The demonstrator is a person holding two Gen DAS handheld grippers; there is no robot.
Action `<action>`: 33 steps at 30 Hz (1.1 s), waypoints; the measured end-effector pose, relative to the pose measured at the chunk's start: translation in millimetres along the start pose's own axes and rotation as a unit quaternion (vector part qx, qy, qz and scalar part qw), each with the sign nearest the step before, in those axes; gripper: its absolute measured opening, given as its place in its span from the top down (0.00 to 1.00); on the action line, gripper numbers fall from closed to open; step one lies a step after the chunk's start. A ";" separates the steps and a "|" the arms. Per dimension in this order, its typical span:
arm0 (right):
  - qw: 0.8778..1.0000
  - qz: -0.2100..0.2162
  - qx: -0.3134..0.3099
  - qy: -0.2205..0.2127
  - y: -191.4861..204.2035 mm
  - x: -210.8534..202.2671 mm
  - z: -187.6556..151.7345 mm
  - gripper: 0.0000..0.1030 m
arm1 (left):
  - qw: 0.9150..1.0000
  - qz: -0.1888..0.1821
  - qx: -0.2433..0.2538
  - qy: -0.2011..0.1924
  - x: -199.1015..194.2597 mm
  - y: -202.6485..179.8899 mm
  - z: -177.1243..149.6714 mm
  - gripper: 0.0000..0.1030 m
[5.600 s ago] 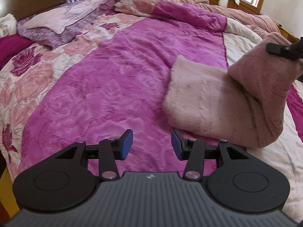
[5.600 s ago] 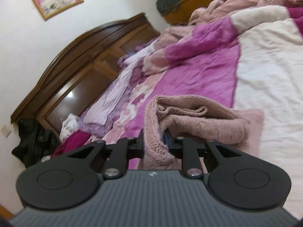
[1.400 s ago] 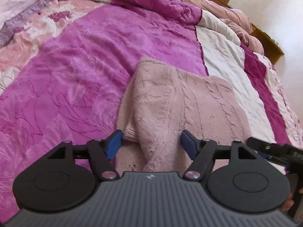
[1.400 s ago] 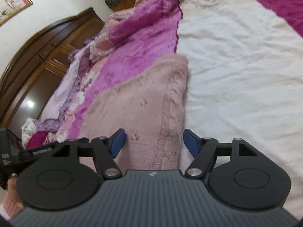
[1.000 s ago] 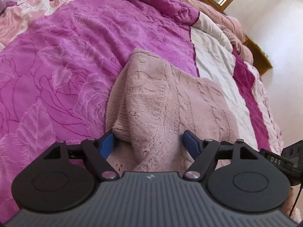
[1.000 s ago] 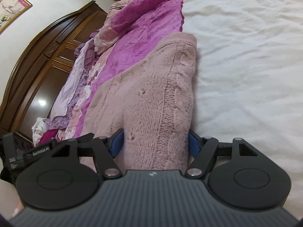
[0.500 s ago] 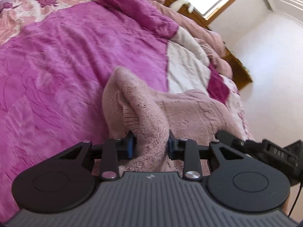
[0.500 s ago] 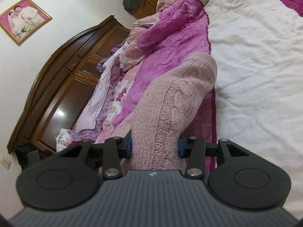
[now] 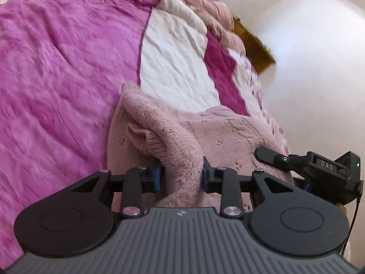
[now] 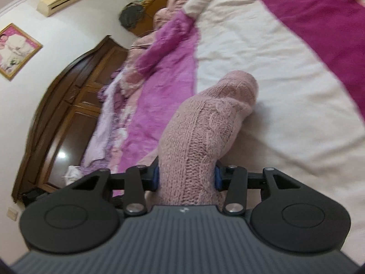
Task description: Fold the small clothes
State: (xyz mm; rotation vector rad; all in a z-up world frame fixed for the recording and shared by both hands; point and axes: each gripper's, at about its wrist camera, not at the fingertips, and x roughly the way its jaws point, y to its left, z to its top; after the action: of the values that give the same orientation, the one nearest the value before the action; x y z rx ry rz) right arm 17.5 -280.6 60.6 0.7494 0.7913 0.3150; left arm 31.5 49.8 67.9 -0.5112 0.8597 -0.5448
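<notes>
Two grippers, each pinching one pale pink knitted sweater [image 9: 182, 141]. Left gripper [image 9: 181, 179]: blue pads pressed into a bunched fold between them, the rest of the knit trailing ahead and to its right over the magenta-and-cream quilt [image 9: 57, 68]. Right gripper [image 10: 185, 178]: jaws clamped on a thick roll of the same garment, which droops forward onto the quilt's cream panel. Dark wooden headboard [image 10: 59, 114] far left of the right gripper.
</notes>
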 end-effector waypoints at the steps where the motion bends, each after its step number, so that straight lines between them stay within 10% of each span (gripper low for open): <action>1: 1.000 -0.010 0.007 0.004 -10.0 -0.8 -4.1 0.55 | 1.000 0.006 0.005 0.008 4.8 -2.8 -6.6 0.65; 17: 0.997 -0.068 -0.042 0.005 -39.9 3.2 -37.1 0.44 | 0.983 0.134 0.123 0.017 23.7 -30.4 -36.4 0.52; 33: 0.988 -0.110 -0.106 -0.022 -29.9 17.3 -56.6 0.43 | 0.976 0.181 0.120 0.003 25.1 -15.6 -34.0 0.46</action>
State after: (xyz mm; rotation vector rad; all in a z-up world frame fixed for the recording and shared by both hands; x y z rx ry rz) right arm -13.1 -265.1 3.8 0.4625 0.7768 0.1797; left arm 13.6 15.5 44.7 -0.1258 0.8551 -0.3087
